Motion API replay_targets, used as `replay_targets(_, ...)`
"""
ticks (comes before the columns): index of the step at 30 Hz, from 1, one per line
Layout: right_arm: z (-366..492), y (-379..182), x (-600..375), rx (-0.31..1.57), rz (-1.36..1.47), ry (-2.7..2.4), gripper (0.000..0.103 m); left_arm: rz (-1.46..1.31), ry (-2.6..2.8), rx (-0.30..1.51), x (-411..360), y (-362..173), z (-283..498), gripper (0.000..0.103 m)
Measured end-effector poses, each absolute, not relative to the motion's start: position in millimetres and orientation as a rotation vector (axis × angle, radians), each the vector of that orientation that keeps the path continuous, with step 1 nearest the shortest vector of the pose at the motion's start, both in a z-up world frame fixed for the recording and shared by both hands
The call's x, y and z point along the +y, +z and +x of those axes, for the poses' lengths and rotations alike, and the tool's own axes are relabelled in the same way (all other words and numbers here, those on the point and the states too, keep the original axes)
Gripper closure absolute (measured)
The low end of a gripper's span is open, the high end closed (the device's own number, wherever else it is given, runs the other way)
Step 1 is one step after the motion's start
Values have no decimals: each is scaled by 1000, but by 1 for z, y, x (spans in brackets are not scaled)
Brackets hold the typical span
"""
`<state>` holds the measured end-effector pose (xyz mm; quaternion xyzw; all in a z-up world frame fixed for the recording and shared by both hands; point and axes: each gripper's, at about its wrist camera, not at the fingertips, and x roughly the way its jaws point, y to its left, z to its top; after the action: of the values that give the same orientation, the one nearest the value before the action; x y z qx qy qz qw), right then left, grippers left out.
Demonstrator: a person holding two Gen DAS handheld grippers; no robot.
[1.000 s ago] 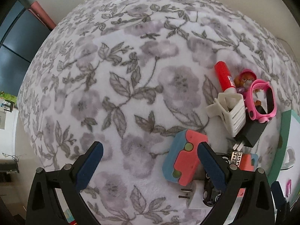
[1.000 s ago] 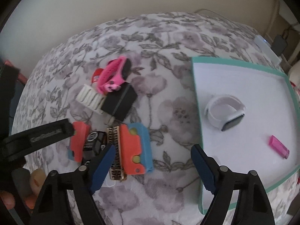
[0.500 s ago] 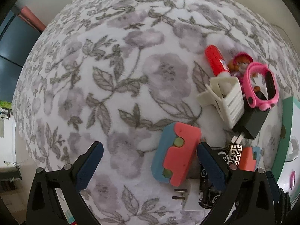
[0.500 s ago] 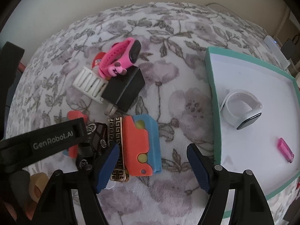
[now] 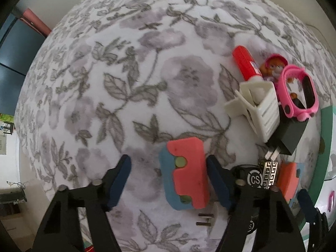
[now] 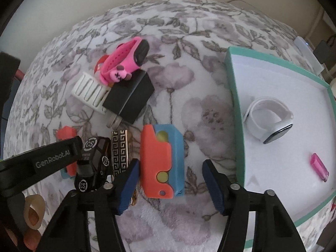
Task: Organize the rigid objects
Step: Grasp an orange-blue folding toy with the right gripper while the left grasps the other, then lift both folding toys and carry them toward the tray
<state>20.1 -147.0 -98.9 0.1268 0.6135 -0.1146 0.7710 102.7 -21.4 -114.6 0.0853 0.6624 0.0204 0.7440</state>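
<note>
Coral-and-blue blocks look light and stiff; we close each tool on flat long sides: left tool [image 5: 168, 180] around one block [image 5: 184, 173], right tool [image 6: 170, 185] around another [image 6: 161, 160] beside the tray [image 6: 237, 126], neither yet pinching.

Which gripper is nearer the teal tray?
Right. Right gripper, closing around a coral-blue block, sits just beside the teal tray. Left gripper, closing around a second block, is farther away, beyond the black toy car and the patterned lighter.
</note>
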Motion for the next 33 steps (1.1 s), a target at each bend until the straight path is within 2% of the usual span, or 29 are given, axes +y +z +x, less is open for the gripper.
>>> replay_targets(6, 25, -105, -141, 1335, 233, -253, 40, 195, 26, 1444, -24, -120, 99, 42)
replay_targets(12, 28, -109, -129, 1333, 171, -258, 40, 211, -1, 1433, -31, -118, 101, 55)
replay_targets(16, 25, -109, -125, 1331, 162, -255, 40, 226, 1, 1424, -36, -117, 101, 56)
replay_targets(21, 26, -110, -127, 1331, 157, -250, 46, 225, 2, 1423, -35, -117, 100, 56)
replay_targets(25, 24, -108, -135, 1332, 169, -258, 59, 232, 2, 1417, -34, -115, 97, 56)
replay_targets(33, 19, -106, -147, 1336, 224, -237, 59, 242, -4, 1417, -34, -115, 98, 56)
